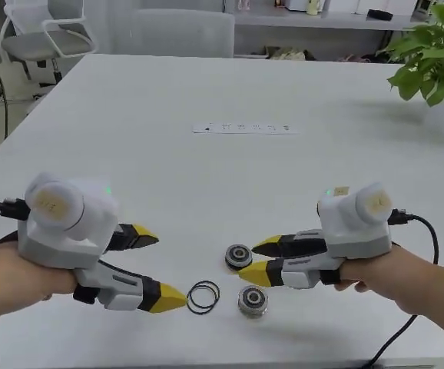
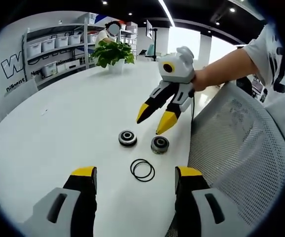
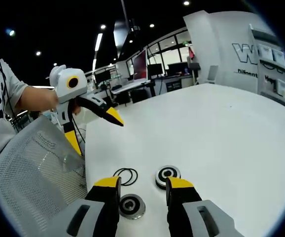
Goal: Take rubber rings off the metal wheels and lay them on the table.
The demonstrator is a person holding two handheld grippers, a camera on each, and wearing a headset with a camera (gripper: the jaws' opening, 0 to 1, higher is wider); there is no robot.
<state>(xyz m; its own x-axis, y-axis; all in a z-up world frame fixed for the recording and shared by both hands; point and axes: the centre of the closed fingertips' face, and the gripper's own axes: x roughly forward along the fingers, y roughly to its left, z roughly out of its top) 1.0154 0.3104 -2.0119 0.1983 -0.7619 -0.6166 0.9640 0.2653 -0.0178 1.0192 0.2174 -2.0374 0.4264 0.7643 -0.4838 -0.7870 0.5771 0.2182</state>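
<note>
Two small metal wheels sit near the table's front edge. The farther wheel (image 1: pixel 238 257) (image 2: pixel 127 138) (image 3: pixel 167 175) has a black rim; the nearer wheel (image 1: pixel 253 300) (image 2: pixel 160 144) (image 3: pixel 132 206) looks bare grey. Two thin black rubber rings (image 1: pixel 203 296) (image 2: pixel 142 170) (image 3: pixel 125 176) lie overlapping on the table, left of the nearer wheel. My left gripper (image 1: pixel 168 269) (image 2: pixel 136 173) (image 3: pixel 96 134) is open, holds nothing and points at the rings from the left. My right gripper (image 1: pixel 249 260) (image 2: pixel 151 124) (image 3: pixel 143 182) is open and holds nothing, its tips just right of the farther wheel.
A white strip (image 1: pixel 241 127) lies mid-table. A potted plant (image 1: pixel 433 50) (image 2: pixel 112 52) stands at the far right corner. Chairs (image 1: pixel 45 34) stand beyond the far edge, and a mesh chair back (image 2: pixel 231 148) (image 3: pixel 34 168) is close by the front edge.
</note>
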